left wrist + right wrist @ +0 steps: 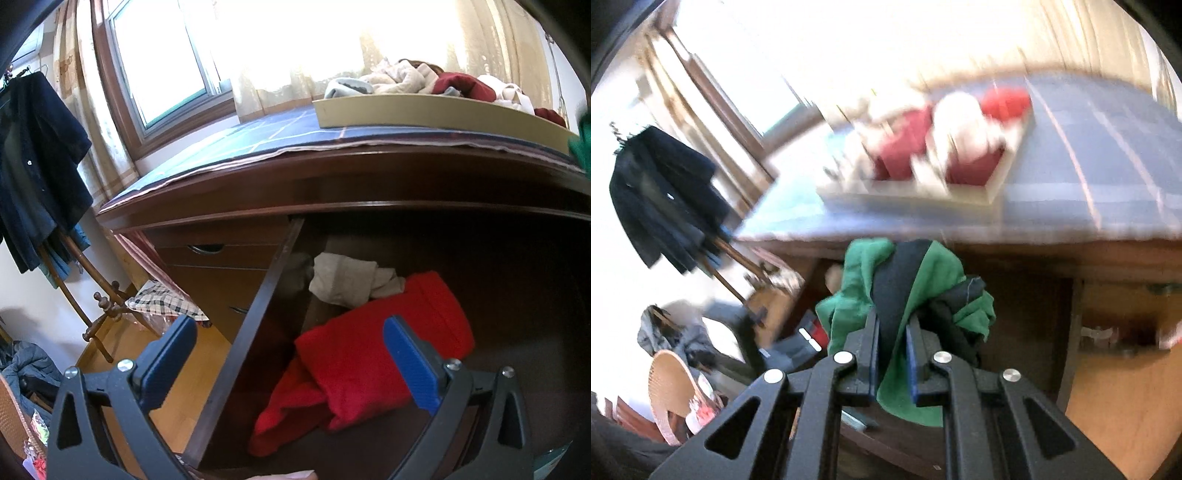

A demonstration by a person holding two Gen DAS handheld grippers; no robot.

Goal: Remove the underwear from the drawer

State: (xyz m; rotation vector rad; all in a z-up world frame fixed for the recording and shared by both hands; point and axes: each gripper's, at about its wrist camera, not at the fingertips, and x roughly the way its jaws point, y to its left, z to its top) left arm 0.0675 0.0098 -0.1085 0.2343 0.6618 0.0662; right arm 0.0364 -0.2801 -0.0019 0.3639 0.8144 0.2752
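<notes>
Right wrist: right tongs (892, 334) clenched on green underwear (934, 273); left tongs (291, 354) released above wooden drawer (258, 306).

The right wrist view is motion-smeared — the tray (993, 188) of clothes (red, white) blurs — drawer (258, 314) back lost in shadow.

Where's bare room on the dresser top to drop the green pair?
Free: blue checked cloth between the tray and the window, plus the strip along the dresser's front edge. Crowded: the tray, heaped with clothes. Right gripper clamps the green underwear; left gripper is open.
</notes>
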